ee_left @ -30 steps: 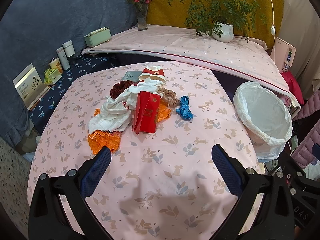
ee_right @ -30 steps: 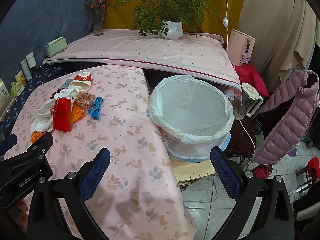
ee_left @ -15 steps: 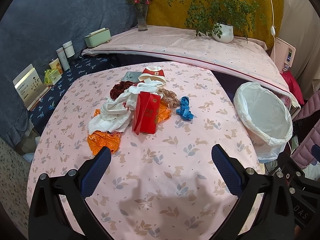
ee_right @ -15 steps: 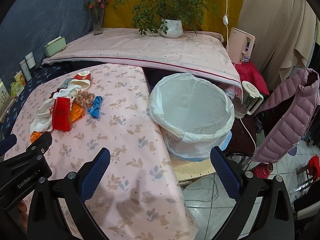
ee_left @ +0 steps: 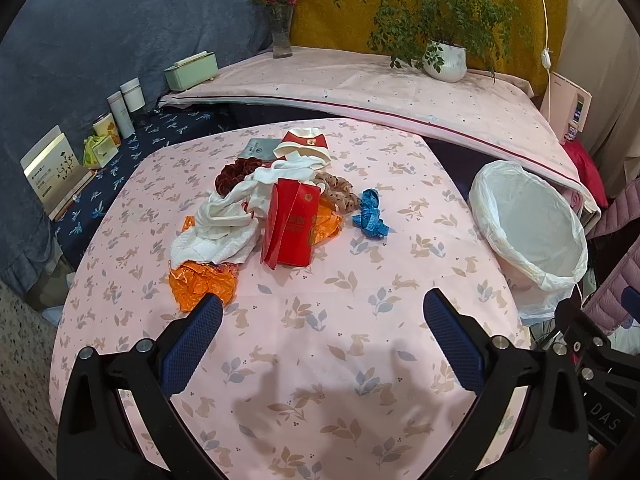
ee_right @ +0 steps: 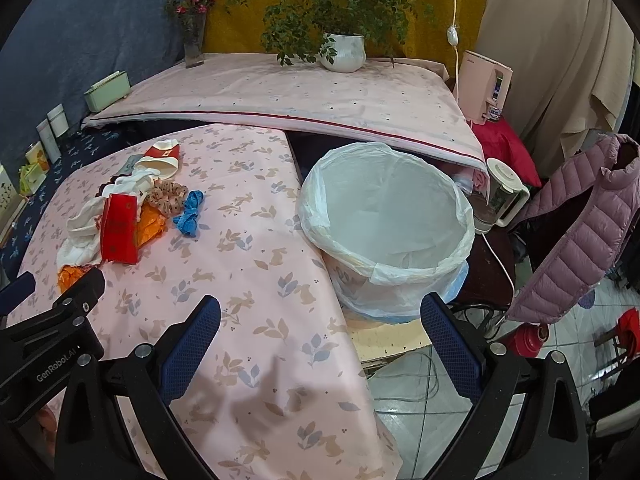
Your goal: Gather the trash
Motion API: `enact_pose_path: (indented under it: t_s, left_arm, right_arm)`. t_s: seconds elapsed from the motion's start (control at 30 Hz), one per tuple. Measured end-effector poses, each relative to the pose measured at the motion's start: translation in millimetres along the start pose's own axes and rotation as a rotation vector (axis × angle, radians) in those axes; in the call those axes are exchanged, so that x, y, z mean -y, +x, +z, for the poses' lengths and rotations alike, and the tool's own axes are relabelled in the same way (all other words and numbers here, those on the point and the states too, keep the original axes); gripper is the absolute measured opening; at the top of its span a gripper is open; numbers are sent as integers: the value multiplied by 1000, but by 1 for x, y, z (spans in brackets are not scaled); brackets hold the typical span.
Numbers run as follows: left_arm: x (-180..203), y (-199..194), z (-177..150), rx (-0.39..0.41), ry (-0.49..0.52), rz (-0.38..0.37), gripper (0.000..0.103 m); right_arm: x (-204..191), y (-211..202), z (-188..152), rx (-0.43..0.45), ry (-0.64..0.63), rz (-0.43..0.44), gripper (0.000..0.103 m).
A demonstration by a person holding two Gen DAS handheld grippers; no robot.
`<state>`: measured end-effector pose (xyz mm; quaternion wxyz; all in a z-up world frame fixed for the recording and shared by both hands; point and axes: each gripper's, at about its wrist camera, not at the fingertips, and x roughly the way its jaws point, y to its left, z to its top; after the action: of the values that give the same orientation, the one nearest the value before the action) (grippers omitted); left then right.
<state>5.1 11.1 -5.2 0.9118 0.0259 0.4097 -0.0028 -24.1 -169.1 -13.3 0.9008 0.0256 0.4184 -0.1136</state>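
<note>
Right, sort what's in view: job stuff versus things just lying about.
Job:
red packet
orange wrapper
white cloth
blue tape
scrunchies
lined bin
both tongs, open, holding nothing: left, right

Lying about:
plant
vase
green box
jacket

tablecloth point(ee_left: 360, 280): pink, leaf-and-rabbit print | packet point(ee_left: 292, 226): red | wrapper point(ee_left: 200, 282): orange | ribbon point(ee_left: 372, 214): blue
</note>
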Motion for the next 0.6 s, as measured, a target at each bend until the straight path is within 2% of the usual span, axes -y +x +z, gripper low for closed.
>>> enact_pose_path:
  t_s: [0.33,0.6]
  left_arm:
    - [-37,37,-1,-38,-35,48,96]
    - [-106,72,0,-56,-161,112,96]
  right_arm:
    - [-25,18,15,16,5,51,96]
    - [-66,36,32,20,-19,136,96]
